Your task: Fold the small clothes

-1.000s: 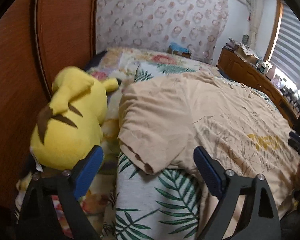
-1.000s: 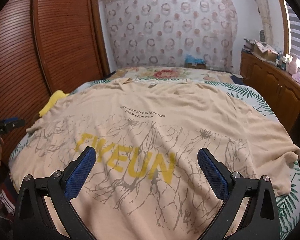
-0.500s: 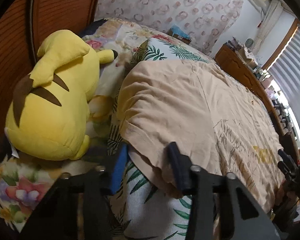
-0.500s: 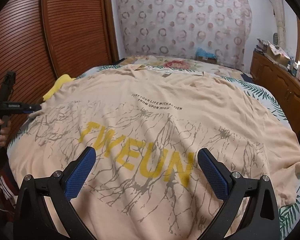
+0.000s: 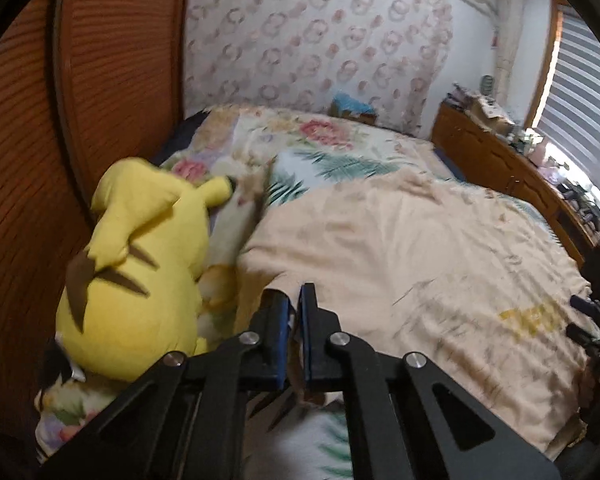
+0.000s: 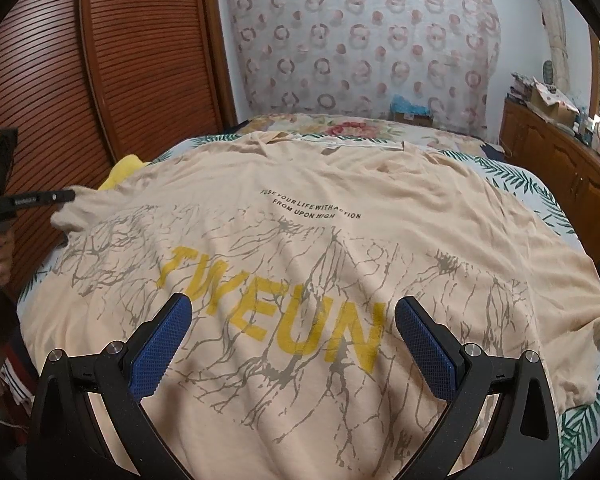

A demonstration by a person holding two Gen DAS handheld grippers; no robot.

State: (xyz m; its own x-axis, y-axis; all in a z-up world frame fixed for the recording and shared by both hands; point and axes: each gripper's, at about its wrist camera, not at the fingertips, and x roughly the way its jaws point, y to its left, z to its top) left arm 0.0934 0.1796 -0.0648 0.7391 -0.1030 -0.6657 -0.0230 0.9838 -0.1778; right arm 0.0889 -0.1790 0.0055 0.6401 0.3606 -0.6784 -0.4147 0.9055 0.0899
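Observation:
A beige T-shirt (image 6: 300,248) with yellow letters and a grey crack print lies spread over the bed. In the left wrist view my left gripper (image 5: 294,304) is shut on the shirt's sleeve hem, and the cloth (image 5: 400,248) rises toward the pads. From the right wrist view that same left gripper (image 6: 66,196) shows at the far left, holding the sleeve tip lifted. My right gripper (image 6: 294,316) hovers open above the printed front of the shirt, with nothing between its blue pads (image 6: 164,344).
A yellow plush toy (image 5: 140,264) lies against the wooden slatted wardrobe door (image 5: 28,184) beside the sleeve. The bedsheet (image 5: 332,160) has a leaf and flower print. A wooden dresser (image 6: 560,168) with clutter runs along the right. A patterned curtain (image 6: 364,40) hangs behind the bed.
My left gripper went from wide open around the sleeve to shut on its hem, and lifted it a little. The right gripper stayed open over the shirt front.

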